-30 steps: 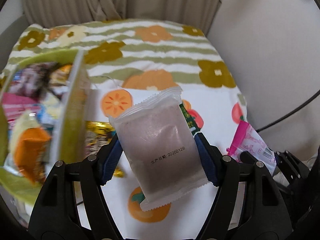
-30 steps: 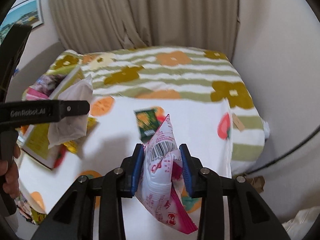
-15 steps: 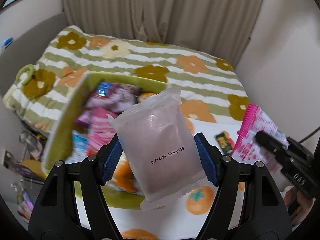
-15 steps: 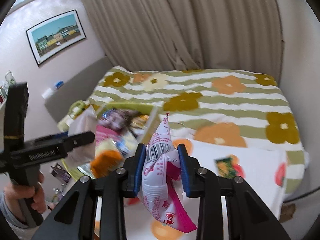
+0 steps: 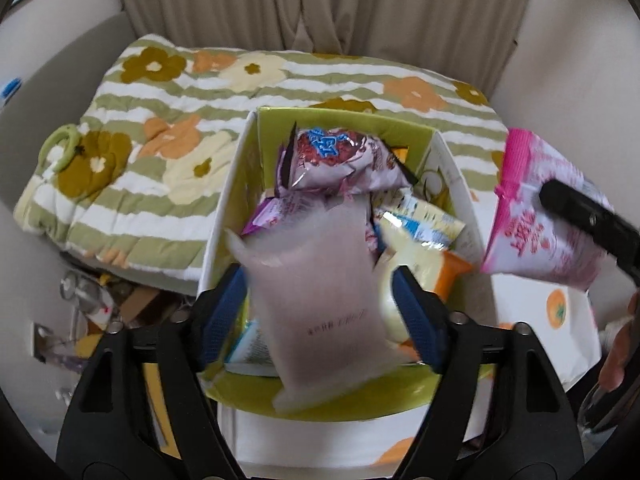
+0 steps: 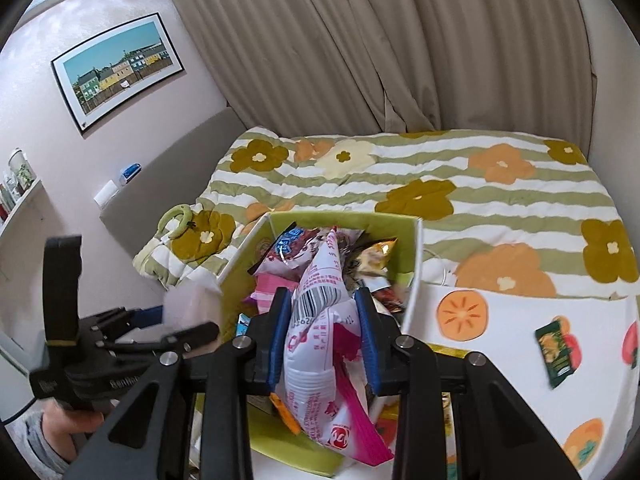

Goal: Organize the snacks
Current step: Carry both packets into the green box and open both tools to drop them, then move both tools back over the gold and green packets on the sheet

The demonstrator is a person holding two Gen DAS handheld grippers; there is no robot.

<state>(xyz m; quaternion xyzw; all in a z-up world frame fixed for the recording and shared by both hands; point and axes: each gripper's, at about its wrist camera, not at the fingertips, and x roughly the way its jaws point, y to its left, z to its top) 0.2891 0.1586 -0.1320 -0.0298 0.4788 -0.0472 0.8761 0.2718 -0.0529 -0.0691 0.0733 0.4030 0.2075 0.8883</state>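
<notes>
A white box with a green lining (image 5: 400,392) stands below both grippers, with several snack packets in it. Over it, the jaws of my left gripper (image 5: 320,316) are opening. A pale translucent packet (image 5: 320,280) hangs blurred between the blue pads (image 5: 224,312), with a gap on each side. In the right wrist view the same gripper (image 6: 132,336) is at the left, with a hand under it. My right gripper (image 6: 324,332) is shut on a pink and white packet (image 6: 320,344) above the box's rim (image 6: 344,220). That packet (image 5: 536,220) also shows at the right of the left wrist view.
A small dark green sachet (image 6: 556,352) lies on the white persimmon-print cloth (image 6: 520,320) right of the box. Behind is a bed with a striped floral cover (image 6: 440,168) and a green ring (image 5: 60,148). Clutter lies on the floor at the left (image 5: 100,308).
Both grippers have swung left from the cloth to above the box. The left jaws have widened off the pale packet, which now sits lower and blurred. The right grip is unchanged.
</notes>
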